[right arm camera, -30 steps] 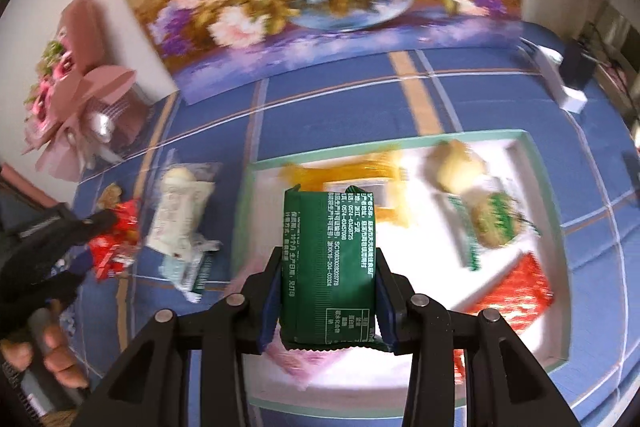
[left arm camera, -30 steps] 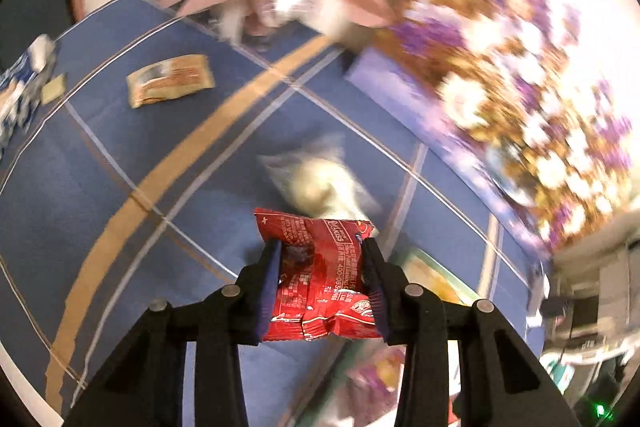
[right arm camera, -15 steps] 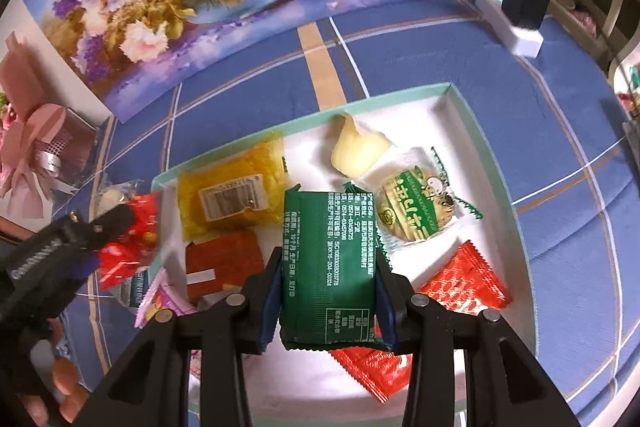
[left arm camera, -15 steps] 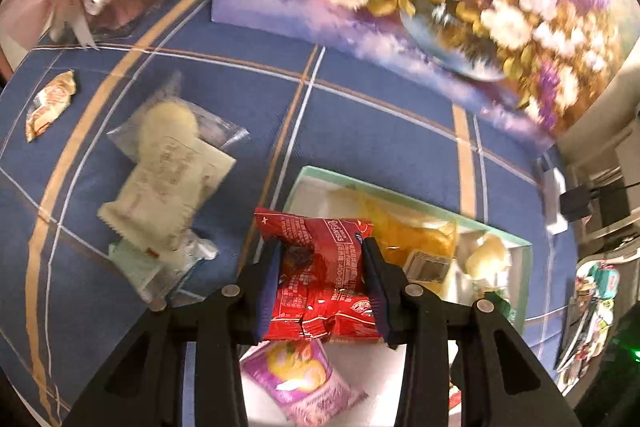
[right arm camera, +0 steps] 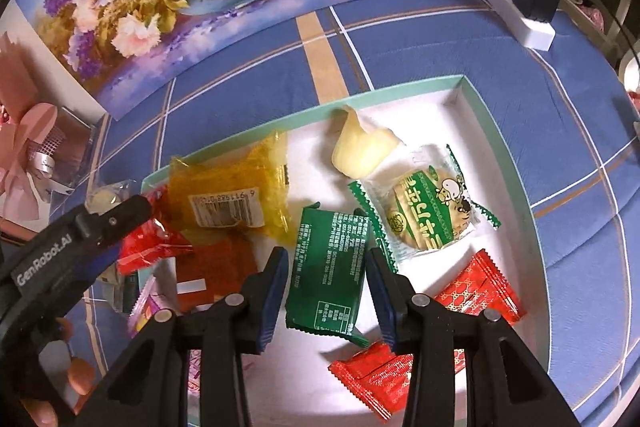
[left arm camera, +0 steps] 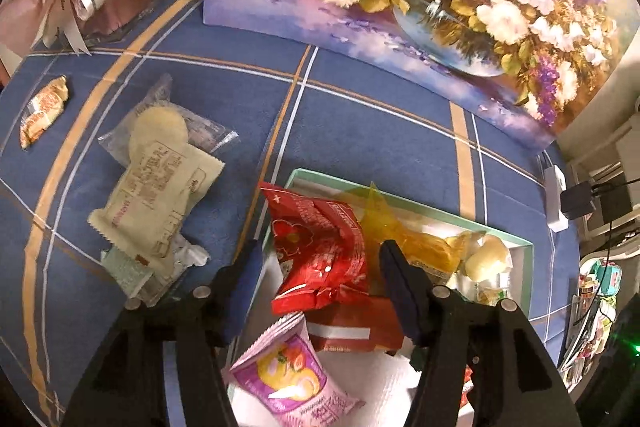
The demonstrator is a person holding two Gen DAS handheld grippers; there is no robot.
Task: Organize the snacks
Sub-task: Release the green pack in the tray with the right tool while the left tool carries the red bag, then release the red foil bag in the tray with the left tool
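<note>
I judge this as the drop-off step: both my grippers are over the tray [right arm camera: 502, 163], a shallow white box with a mint-green rim sitting on the blue checked cloth [left arm camera: 360, 131]. My left gripper [left arm camera: 316, 263] has its jaws spread wide, and the red snack packet [left arm camera: 320, 251] sits loose between them at the tray's near-left corner, crumpled and glossy. My right gripper [right arm camera: 326, 267] is likewise parted, jaws clear on both sides of the dark green packet [right arm camera: 326, 263], which lies flat in the tray's middle with its printed back up. Next I would lift both grippers away and go for the pale packets [left arm camera: 156, 187] outside the tray, then the small wrapped sweet [left arm camera: 42, 111] farther left.
</note>
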